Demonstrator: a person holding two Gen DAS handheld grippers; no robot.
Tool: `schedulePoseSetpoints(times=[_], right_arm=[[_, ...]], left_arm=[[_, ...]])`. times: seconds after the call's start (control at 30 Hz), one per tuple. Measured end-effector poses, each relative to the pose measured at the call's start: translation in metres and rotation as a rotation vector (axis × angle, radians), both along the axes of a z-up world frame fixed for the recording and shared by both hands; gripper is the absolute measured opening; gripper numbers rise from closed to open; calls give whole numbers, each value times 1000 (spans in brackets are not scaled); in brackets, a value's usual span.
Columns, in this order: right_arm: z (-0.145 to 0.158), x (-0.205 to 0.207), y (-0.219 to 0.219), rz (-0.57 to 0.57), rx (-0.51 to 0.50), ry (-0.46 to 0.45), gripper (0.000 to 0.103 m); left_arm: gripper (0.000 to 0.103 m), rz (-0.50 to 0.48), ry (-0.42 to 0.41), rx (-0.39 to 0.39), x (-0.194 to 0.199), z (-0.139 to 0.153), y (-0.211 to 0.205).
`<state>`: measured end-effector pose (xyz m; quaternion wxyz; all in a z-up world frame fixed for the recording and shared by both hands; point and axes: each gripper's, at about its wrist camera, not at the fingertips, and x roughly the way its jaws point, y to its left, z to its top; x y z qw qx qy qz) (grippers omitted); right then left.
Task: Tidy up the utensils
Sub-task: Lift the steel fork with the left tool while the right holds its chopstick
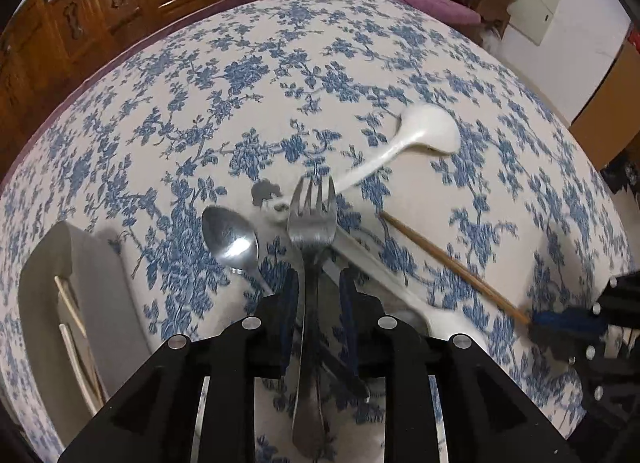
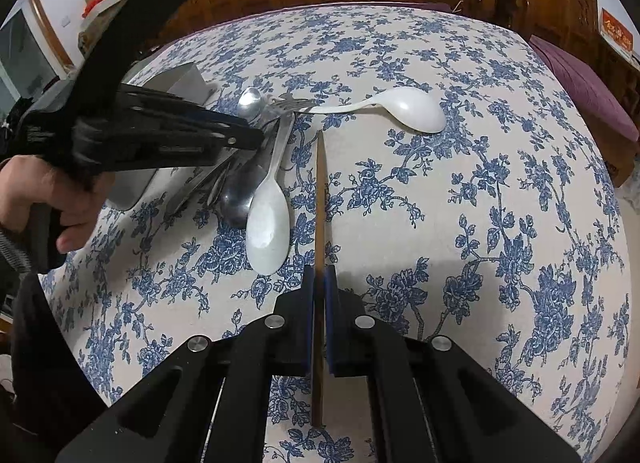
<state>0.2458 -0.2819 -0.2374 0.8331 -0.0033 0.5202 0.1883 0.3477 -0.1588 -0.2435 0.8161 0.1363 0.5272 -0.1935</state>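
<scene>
Left fingers (image 1: 295, 295) slightly parted around fork (image 1: 310, 223), pads apart from it. Right fingers (image 2: 308, 287) clamped on chopstick (image 2: 320, 199), angled steeply down over floral surface (image 2: 480, 183).

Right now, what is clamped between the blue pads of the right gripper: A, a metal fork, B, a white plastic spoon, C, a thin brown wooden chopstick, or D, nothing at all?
C: in the right wrist view the right gripper has its blue pads pressed on the thin brown wooden chopstick, which runs out ahead over the floral tablecloth.
</scene>
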Motion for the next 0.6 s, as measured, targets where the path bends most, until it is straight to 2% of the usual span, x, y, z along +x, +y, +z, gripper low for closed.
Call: schedulePoseSetpoints(times=[0.13, 0.23, 0.33, 0.6], right_arm=[[1, 1, -3, -8, 2, 1, 6], [1, 2, -6, -17, 4, 2, 6], [2, 2, -7, -23, 4, 0, 6], [19, -1, 5, -20, 0, -41, 6]], left_arm=[[20, 12, 5, -39, 8, -2, 0], [10, 23, -1, -48, 9, -2, 4], [9, 27, -2, -57, 5, 0, 10], [8, 17, -103, -95, -27, 38, 25]])
